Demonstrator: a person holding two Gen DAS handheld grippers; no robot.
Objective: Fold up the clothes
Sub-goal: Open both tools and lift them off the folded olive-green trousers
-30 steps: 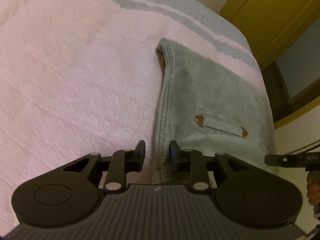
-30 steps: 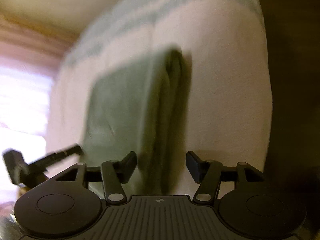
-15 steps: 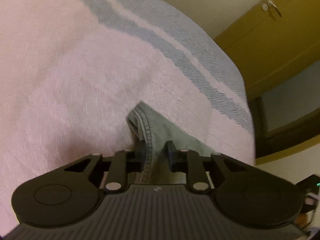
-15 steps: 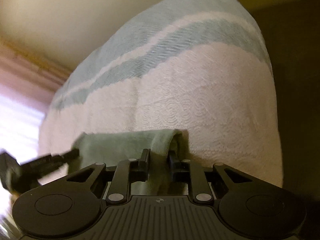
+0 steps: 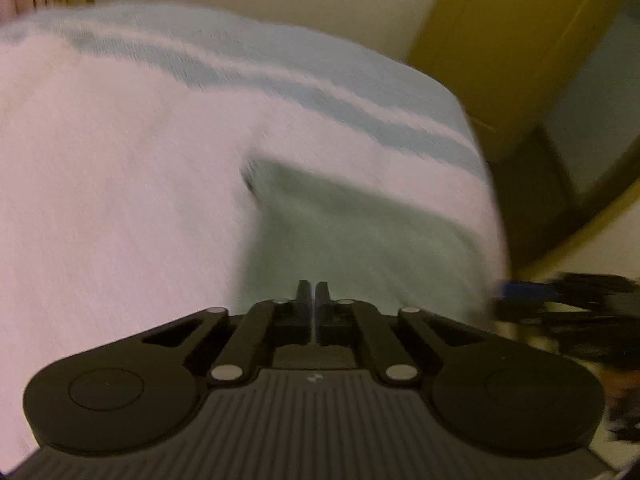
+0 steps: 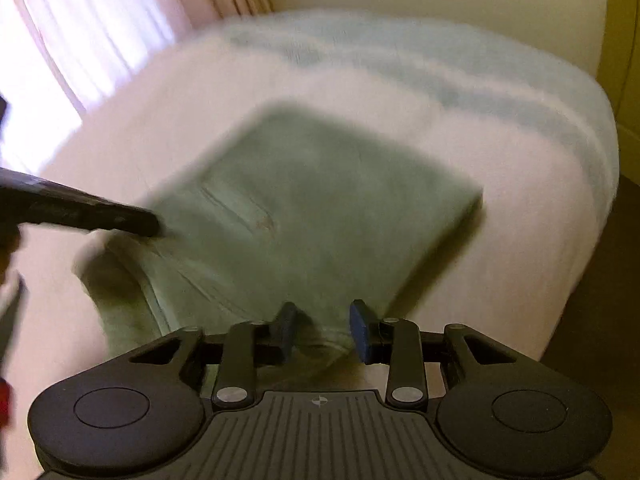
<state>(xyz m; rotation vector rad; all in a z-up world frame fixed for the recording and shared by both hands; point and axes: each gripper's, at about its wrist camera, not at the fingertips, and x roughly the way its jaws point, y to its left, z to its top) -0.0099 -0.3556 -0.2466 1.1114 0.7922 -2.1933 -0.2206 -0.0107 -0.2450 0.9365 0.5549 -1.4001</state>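
- Left tongs (image 5: 311, 292): jaws fully closed. No cloth visible between the pads; likely pulled clear after a fold.
- Right tongs (image 6: 323, 322): jaws opening. The near hem of the shorts (image 6: 304, 200) lies in the gap, pads not pressing it; reads as a release.
- Shorts: grey-green, soft, folded to a rough rectangle, flat on the bed (image 6: 520, 184). Welt pocket at 9 o'clock of centre; waistband curls at 7 o'clock.
- Bed cover: pink, with blue stripes at 12 o'clock. Frames are motion-blurred.
- Door (image 5: 500, 40) at 2 o'clock in the left view.
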